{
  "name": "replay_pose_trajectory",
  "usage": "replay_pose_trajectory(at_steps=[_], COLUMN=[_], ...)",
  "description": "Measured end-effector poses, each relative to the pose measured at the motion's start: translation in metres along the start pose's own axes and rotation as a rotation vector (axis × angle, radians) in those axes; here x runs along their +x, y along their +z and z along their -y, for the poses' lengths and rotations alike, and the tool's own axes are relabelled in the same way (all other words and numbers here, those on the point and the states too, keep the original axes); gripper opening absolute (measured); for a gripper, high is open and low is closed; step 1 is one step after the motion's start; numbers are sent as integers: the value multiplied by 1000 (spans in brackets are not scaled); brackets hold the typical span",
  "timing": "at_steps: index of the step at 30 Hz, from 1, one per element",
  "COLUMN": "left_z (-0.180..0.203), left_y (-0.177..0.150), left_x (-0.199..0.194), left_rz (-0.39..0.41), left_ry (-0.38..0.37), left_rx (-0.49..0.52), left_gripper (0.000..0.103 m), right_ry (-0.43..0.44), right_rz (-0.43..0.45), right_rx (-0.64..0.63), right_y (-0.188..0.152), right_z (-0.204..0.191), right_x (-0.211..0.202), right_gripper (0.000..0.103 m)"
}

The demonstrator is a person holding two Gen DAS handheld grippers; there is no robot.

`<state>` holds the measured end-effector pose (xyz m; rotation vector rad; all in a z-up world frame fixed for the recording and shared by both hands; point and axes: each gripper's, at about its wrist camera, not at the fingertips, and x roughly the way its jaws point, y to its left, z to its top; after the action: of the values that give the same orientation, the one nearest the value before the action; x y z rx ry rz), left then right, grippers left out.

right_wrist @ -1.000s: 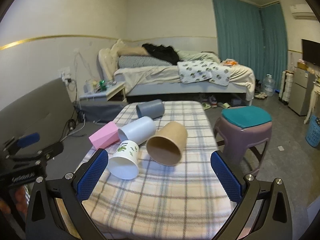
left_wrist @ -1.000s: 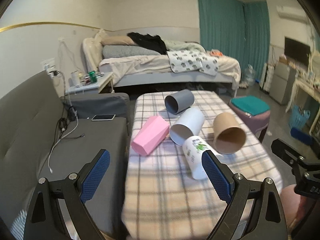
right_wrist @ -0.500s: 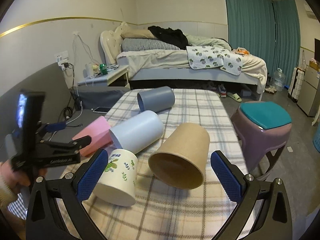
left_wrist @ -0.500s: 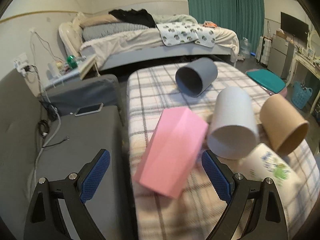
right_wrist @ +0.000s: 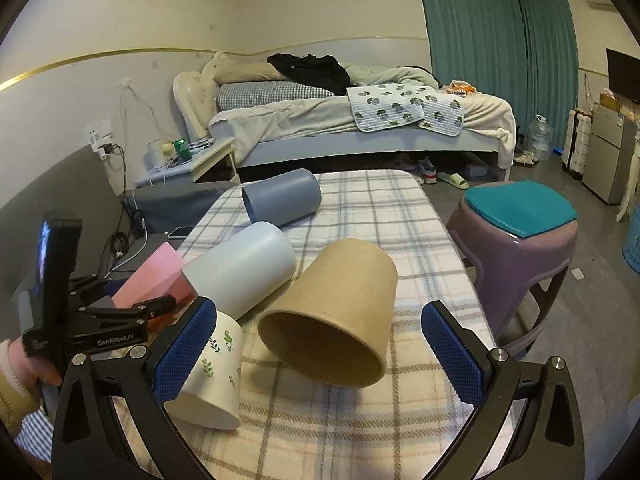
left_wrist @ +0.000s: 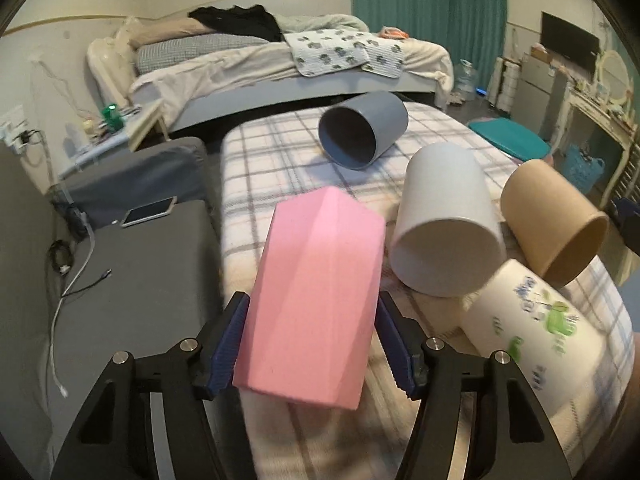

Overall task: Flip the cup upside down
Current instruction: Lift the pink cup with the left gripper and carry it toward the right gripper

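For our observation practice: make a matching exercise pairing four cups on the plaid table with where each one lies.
Things:
1. pink cup
2. grey cup
3. brown cup
4. leaf-print cup

Places:
A. farthest back, nearest the bed
B. between the left hand-held gripper pads
C. ahead of the open right hand-held gripper
D. beside the right hand-held gripper's left pad

Pairs: 1-B, 2-A, 3-C, 4-D

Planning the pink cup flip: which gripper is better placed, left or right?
Left. The left gripper has its pads on both sides of the pink cup. The right gripper stands open near the brown paper cup.
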<state>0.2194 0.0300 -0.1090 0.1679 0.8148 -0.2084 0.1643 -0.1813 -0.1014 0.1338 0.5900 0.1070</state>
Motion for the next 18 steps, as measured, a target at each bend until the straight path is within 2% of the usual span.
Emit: replay_pose_trajectory(at_steps=[4, 10, 15, 18], left_z=[5, 36, 58, 72], left_y=[-14, -60, -92, -98], left_x=[-34, -74, -90, -89], left_rz=[8, -25, -55, -70], left_ry=[17, 45, 53, 57], left_rx=[-91, -139, -201, -188], left_gripper=[63, 63, 62, 62], right_ry=[9, 32, 34, 26], right_rz=[31, 69, 87, 87], right_rx=[7, 14, -5, -12], right_y=[2, -1, -9, -14], right_z=[1, -3, -8, -9], right_x=[-19, -56, -85, -97], right_gripper=[103, 103, 103, 103])
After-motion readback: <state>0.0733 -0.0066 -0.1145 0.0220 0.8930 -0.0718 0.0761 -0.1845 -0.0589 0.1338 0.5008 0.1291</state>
